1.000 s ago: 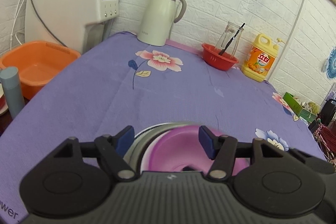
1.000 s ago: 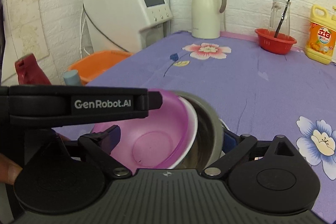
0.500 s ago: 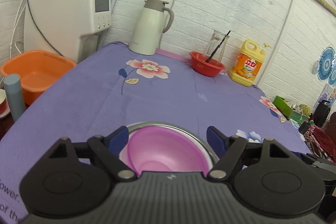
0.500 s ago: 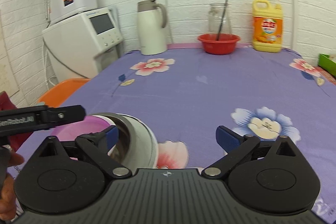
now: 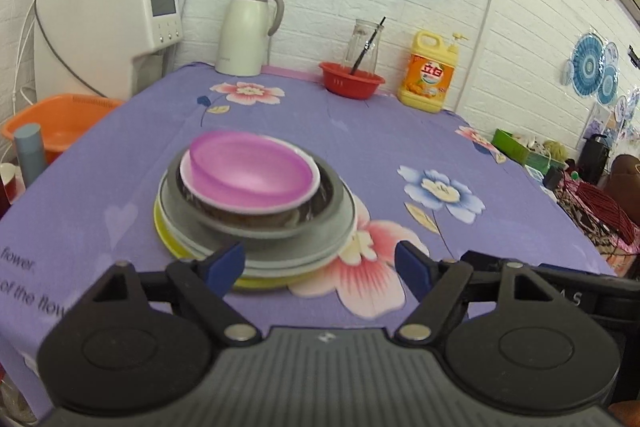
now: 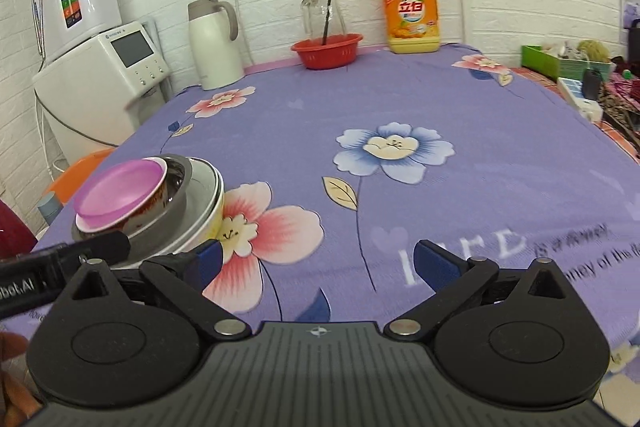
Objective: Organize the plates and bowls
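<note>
Left wrist view: left gripper (image 5: pixel 320 263) spread wide, jaws just opened, nothing gripped; pink bowl (image 5: pixel 252 173) nested in steel bowl (image 5: pixel 328 199) atop stacked plates (image 5: pixel 176 239) on purple floral tablecloth (image 5: pixel 360 131), just ahead. Right wrist view: right gripper (image 6: pixel 316 261) spread wide, empty; stack (image 6: pixel 160 203) at left, beside left fingertip.

A purple cloth (image 6: pixel 500 131) with big flowers is covering the table. A white jug (image 6: pixel 214 45), a red basket (image 6: pixel 326 51) holding a glass jar (image 6: pixel 322 13), and a yellow soap bottle (image 6: pixel 410 13) are standing by the wall. An orange tub (image 5: pixel 60 119) is sitting beside the table.
</note>
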Tool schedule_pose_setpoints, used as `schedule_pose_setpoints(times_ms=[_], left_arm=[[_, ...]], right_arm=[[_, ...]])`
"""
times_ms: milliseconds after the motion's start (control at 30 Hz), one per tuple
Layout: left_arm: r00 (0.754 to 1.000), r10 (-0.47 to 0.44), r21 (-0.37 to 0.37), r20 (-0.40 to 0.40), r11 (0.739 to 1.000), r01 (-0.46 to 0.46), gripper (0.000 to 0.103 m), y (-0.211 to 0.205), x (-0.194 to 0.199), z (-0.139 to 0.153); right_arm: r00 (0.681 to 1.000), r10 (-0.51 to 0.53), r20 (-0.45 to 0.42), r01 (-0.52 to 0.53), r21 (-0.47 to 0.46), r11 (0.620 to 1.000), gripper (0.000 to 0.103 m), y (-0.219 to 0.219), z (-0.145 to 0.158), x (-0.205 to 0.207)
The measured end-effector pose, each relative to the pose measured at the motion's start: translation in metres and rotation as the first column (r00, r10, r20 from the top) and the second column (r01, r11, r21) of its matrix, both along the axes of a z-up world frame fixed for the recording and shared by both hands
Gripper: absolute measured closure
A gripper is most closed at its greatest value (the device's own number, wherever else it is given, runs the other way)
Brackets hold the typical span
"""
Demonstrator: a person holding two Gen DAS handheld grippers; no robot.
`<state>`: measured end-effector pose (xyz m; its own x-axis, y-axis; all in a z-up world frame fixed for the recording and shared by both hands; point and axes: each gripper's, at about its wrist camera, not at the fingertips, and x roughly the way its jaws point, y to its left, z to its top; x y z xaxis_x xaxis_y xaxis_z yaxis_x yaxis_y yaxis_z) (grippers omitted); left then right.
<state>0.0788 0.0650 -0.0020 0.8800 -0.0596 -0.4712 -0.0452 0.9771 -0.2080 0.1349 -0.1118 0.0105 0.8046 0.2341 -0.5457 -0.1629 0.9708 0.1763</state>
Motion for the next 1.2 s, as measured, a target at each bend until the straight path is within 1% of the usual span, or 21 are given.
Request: schedule_pose_setpoints(times_ms=[100, 233, 333, 533, 633, 900, 1033, 1200], left_arm=[[1.000, 0.003, 0.036, 0.007, 0.999, -0.003, 0.025, -0.007, -0.017, -0.008], [1.000, 0.016, 0.066, 0.018, 0.998, -0.017, 0.025, -0.010, -0.038, -0.016], [0.998, 0.041, 0.095, 0.040, 0.995, -0.045, 0.025, -0.011, -0.051, -0.017], [0.991, 0.104, 0.167, 0.086, 0.979, -0.117, 0.025, -0.014, -0.067, -0.014], [0.990, 0.110, 0.166, 0.088, 0.978, -0.124, 0.025, -0.011, -0.070, -0.015], [0.991, 0.122, 0.195, 0.055, 0.972, -0.130, 0.026, -0.006, -0.066, -0.023], [0.993, 0.104, 0.154, 0.047, 0.982, -0.111, 0.026, -0.002, -0.066, -0.021], [0.995, 0.095, 0.164, 0.045, 0.981, -0.101, 0.026, -0.009, -0.066, -0.022]], right_arm=[[1.000, -0.002, 0.011, 0.002, -0.006, 1.000, 0.000, -0.001, -0.003, -0.019], [0.999, -0.025, 0.034, 0.027, -0.041, 0.999, 0.000, 0.001, -0.006, -0.039], [0.999, -0.026, 0.045, 0.028, -0.046, 0.999, 0.000, 0.002, -0.006, -0.053], [0.997, -0.022, 0.080, 0.030, -0.101, 0.994, 0.000, 0.010, -0.011, -0.080], [0.996, -0.015, 0.086, 0.025, -0.126, 0.992, 0.000, 0.013, -0.016, -0.085], [0.997, 0.013, 0.076, -0.005, -0.104, 0.995, 0.000, 0.018, -0.022, -0.090], [0.996, 0.026, 0.085, -0.018, -0.094, 0.995, 0.000, 0.020, -0.019, -0.094], [0.995, 0.039, 0.092, -0.033, -0.061, 0.998, 0.000, 0.019, -0.015, -0.098]])
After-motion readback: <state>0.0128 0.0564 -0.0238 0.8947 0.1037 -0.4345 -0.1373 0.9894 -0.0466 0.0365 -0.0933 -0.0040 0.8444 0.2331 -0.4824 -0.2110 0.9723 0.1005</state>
